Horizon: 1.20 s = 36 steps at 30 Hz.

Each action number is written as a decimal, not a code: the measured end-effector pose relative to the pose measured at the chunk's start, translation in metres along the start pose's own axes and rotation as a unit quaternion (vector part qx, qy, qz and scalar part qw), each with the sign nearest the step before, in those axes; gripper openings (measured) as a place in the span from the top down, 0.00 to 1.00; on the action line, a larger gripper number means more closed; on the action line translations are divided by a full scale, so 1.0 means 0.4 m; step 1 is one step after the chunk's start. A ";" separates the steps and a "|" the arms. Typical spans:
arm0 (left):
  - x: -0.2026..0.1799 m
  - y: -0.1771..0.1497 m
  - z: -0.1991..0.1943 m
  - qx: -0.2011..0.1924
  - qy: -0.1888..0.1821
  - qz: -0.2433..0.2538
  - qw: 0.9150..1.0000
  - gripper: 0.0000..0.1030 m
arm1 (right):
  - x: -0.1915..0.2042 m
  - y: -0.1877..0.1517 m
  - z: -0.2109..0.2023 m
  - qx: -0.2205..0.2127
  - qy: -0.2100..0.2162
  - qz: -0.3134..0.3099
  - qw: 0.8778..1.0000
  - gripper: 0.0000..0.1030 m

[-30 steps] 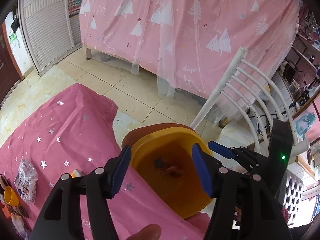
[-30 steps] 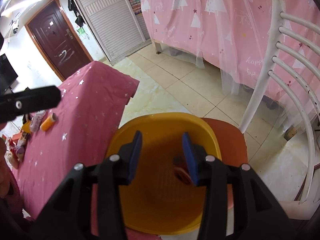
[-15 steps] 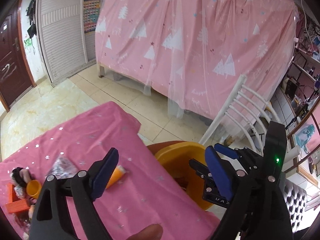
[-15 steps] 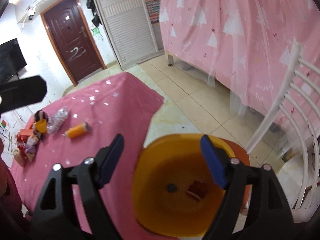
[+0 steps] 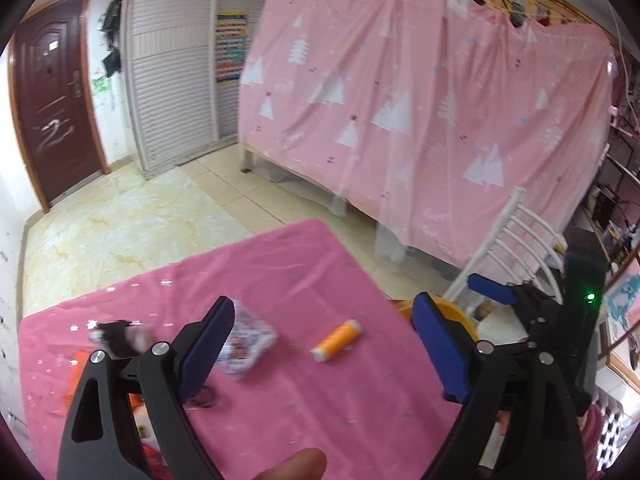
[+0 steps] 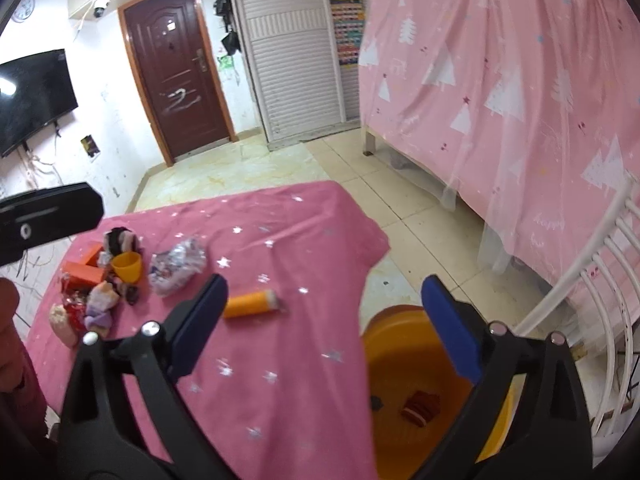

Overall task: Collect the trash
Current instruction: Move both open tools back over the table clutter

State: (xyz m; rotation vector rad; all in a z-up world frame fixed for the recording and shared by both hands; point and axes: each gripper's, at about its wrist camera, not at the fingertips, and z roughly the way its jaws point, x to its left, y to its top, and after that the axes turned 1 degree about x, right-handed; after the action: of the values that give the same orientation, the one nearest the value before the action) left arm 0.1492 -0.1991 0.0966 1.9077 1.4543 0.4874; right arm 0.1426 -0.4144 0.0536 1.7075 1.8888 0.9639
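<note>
My left gripper (image 5: pixel 324 350) hangs over the counter (image 5: pixel 280 264) with its fingers (image 5: pixel 208 344) released; they have just been spreading wider and nothing sits between the pads. Seen past them, an orange thread spool (image 5: pixel 336 340) lies on its side on the pink star-print cloth, and a crumpled clear wrapper (image 5: pixel 248 344) rests just to its left, partly behind my left finger. My right gripper (image 6: pixel 324 328) is released too, its fingers (image 6: pixel 452 328) having just been opening, and they grasp nothing. Through that view the same spool (image 6: pixel 250 304) lies near the middle of the counter, with the wrapper (image 6: pixel 176 266) beyond it. Further left sits a cluster of clutter: a small yellow cup (image 6: pixel 128 266), an orange box (image 6: pixel 82 270), and some soft bits I cannot tell apart. The yellow bin (image 6: pixel 404 392) stands just off the counter's right edge, on an orange seat beside the white chair (image 6: pixel 600 272); inside it lie a red-and-white scrap (image 6: pixel 420 408) and a small dark piece (image 6: pixel 376 402)
</note>
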 end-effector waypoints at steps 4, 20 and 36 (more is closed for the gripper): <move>0.092 -0.006 -0.028 -0.006 0.029 -0.014 0.999 0.18 | 0.055 0.013 0.012 0.002 0.006 -0.016 1.000 0.09; 0.393 -0.035 -0.090 -0.002 0.118 -0.058 0.991 0.18 | 0.249 0.045 0.081 0.020 0.038 -0.068 0.997 0.09; 0.594 -0.108 -0.043 0.052 0.153 -0.087 0.983 0.18 | 0.355 0.049 0.165 0.049 0.060 -0.093 0.993 0.09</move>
State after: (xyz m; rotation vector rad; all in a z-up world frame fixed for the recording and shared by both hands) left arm 0.1805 0.0368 0.0528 1.8208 1.8609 0.6548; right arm 0.1799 -0.2612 0.0433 1.5230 2.1617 0.9327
